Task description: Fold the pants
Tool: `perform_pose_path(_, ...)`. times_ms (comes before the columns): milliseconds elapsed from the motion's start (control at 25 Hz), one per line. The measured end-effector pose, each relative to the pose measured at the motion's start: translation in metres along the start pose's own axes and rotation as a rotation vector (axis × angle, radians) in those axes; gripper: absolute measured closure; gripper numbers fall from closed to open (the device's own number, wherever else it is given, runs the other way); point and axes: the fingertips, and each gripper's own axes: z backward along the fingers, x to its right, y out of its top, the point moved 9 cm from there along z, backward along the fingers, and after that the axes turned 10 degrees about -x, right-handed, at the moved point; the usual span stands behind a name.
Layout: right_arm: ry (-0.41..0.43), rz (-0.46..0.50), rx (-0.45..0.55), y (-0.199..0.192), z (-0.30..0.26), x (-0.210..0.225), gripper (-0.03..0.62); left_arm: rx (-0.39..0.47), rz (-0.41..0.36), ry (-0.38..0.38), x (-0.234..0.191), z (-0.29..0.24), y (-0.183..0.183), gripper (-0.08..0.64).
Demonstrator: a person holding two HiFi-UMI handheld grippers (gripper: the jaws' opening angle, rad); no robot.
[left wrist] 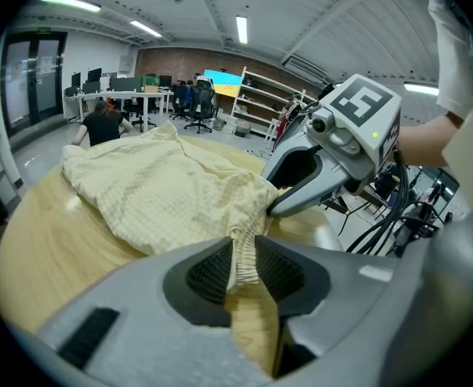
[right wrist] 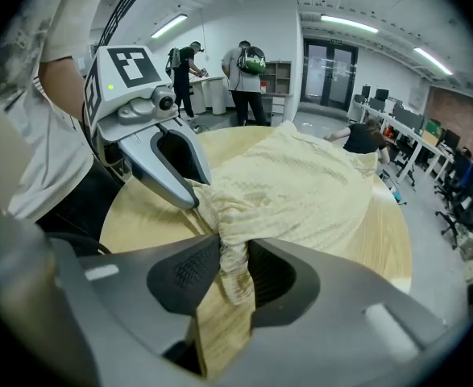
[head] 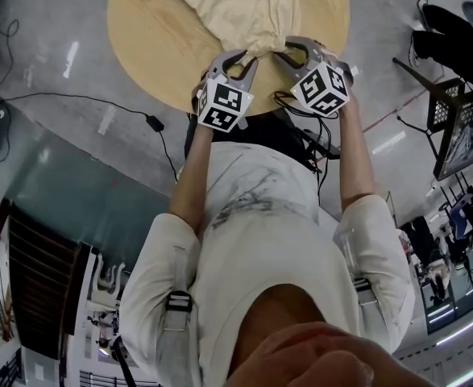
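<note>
I'm pinching the near edge of the pants (head: pixel 248 6), heaped at top centre on the round table (head: pixel 143 35). My left claw (left wrist: pixel 242 266) and right claw (right wrist: pixel 234 272) are both clamping cloth, side by side. I'm judging this as the opening grasp; next I'm likely needing to spread the edge flat.

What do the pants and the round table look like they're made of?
The pants: soft woven cloth, likely cotton, matte pale yellow; a fine waffle-like check shows, and it bunches freely. The table: light wood or wood-look laminate, smooth with a slight sheen; straight grain lines show, solid or veneer unclear.
</note>
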Motion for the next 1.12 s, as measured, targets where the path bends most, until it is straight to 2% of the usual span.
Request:
perform_pose_path(240,-0.013,0.012,0.004,0.017,0.001,-0.01,0.48,0.003,-0.013,-0.003,-0.01,0.014,-0.007,0.463)
perform_pose_path(400,-0.032,0.022,-0.008,0.014,0.005,-0.015,0.477,0.011,-0.033,-0.007,-0.006,0.013,-0.009,0.46)
perform_pose_path(560,-0.058,0.052,-0.021,0.024,0.006,-0.024,0.464,0.017,-0.019,0.007,-0.008,0.023,-0.016,0.44)
perform_pose_path(800,-0.072,0.067,-0.026,0.01,0.007,-0.016,0.416,0.001,-0.006,0.045,-0.006,0.015,-0.017,0.37)
perform_pose_path(1000,-0.073,0.078,-0.046,-0.004,0.003,-0.009,0.368,-0.026,-0.011,0.063,-0.004,0.003,-0.02,0.345)
perform_pose_path(1120,-0.064,0.088,-0.063,-0.007,-0.007,-0.008,0.372,-0.038,-0.011,0.076,-0.005,-0.002,-0.024,0.341)
